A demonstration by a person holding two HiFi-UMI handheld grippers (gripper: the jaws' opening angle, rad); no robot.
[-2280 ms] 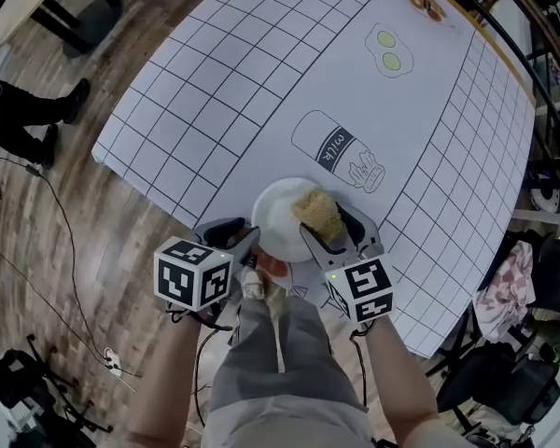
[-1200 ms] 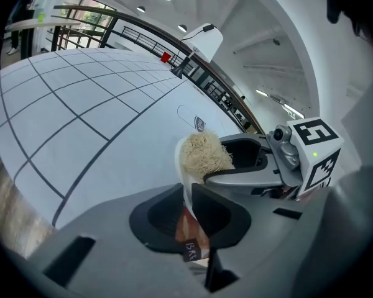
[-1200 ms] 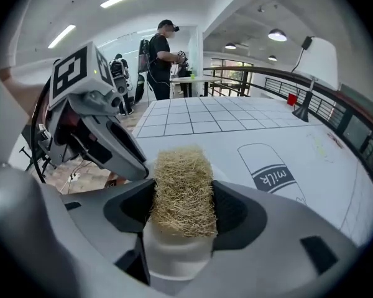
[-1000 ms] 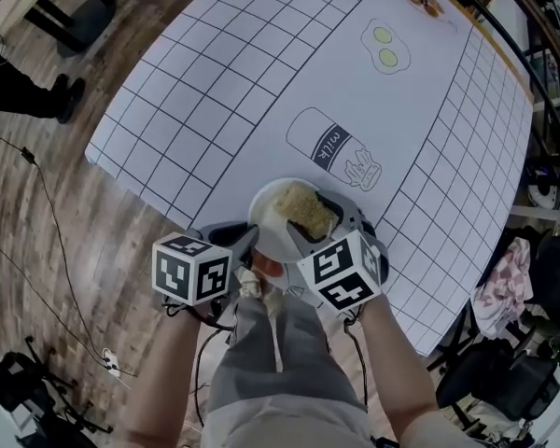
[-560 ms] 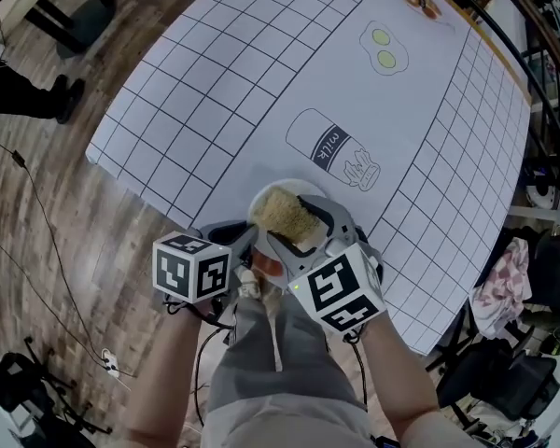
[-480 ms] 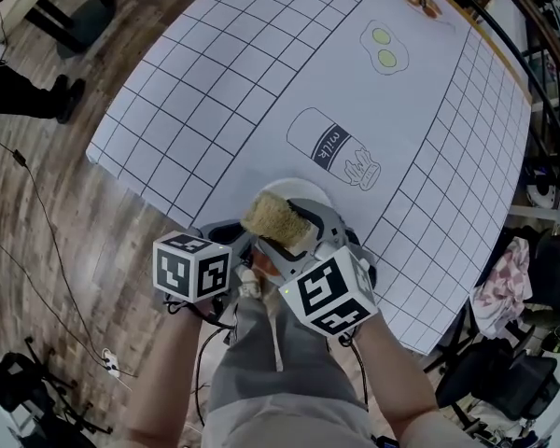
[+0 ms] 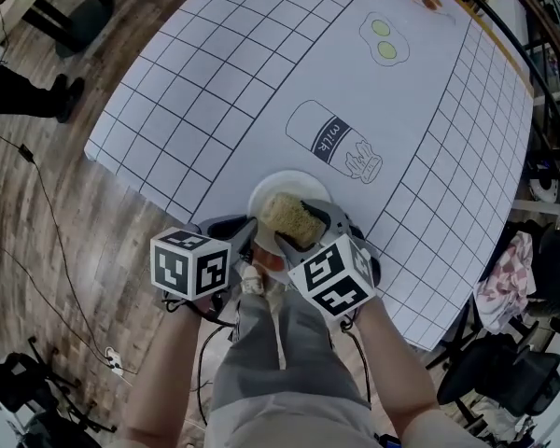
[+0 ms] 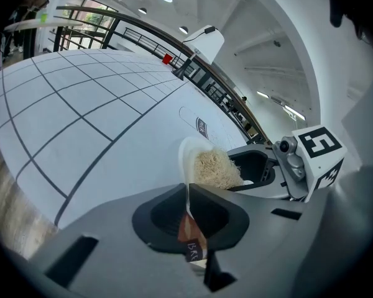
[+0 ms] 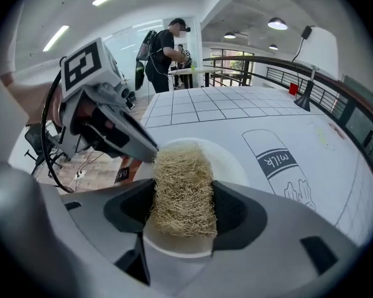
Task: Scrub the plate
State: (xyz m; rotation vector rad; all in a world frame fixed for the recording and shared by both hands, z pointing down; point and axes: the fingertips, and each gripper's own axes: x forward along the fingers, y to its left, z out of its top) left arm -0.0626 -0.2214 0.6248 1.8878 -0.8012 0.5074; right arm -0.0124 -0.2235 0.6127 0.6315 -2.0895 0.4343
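- The scrubber had swung back from the plate's left rim, where it rode half a second before, to the middle of the plate; I judged a return stroke, with scrubbing well under way.
- The right gripper had its jaws pinching the scrubber by its two long flanks.
- The left gripper had its jaws closing, nearly together, on the plate's thin near rim.
- The plate sat at the near edge of the gridded surface, face up toward the head view, edge-on to the left gripper view.
- The scrubber's long axis ran out along the right jaws, its far end toward the plate's far rim.
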